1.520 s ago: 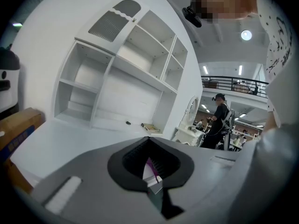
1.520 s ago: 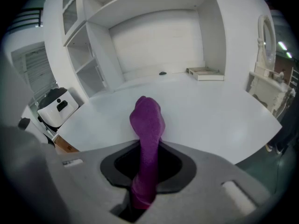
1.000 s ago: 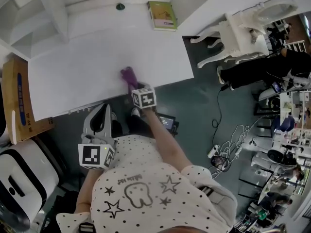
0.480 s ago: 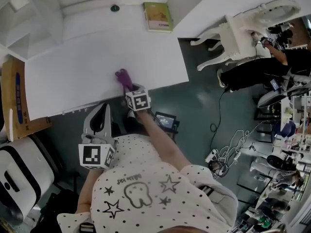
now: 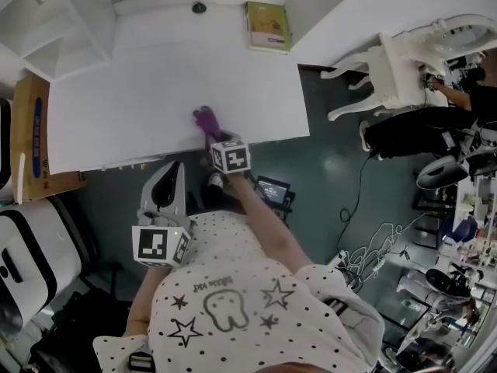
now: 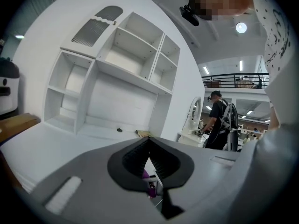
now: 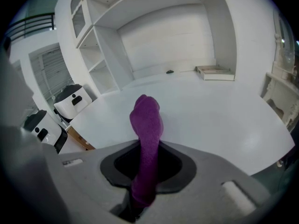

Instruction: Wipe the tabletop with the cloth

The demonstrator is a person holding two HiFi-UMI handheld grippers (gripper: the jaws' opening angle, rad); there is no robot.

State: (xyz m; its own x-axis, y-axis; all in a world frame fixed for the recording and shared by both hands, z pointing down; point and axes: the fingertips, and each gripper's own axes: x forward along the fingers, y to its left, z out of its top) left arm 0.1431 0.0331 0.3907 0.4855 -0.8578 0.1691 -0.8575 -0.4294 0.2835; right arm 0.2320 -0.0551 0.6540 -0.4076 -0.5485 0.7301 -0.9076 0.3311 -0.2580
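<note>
A: What had changed in the last second?

B: Very little. The right gripper (image 7: 145,171) was pinching the purple cloth (image 5: 206,121) as before. The cloth had stayed at the lower middle of the white tabletop (image 5: 132,92), close to its near edge. Measured against the book (image 5: 269,26) at the top of the frame, it had slipped only a little to the left. Most of the shift in the frame came from the head camera itself.

A: And what did that mean for the wiping?

B: Probably a short stroke, or a pause. The wide area toward the upper left seemed not yet reached.

A: And the left gripper (image 6: 148,164)?

B: It hung below the tabletop edge, at the lower left of the frame, with its jaws pressed together on nothing.

A: What was hard to make out?

B: In the head view the marker cube (image 5: 231,155) covered the right gripper's jaws. In the right gripper view the cloth stood out from the jaws, but whether its tip touched the tabletop could not be told. No dirt showed on the white surface.
</note>
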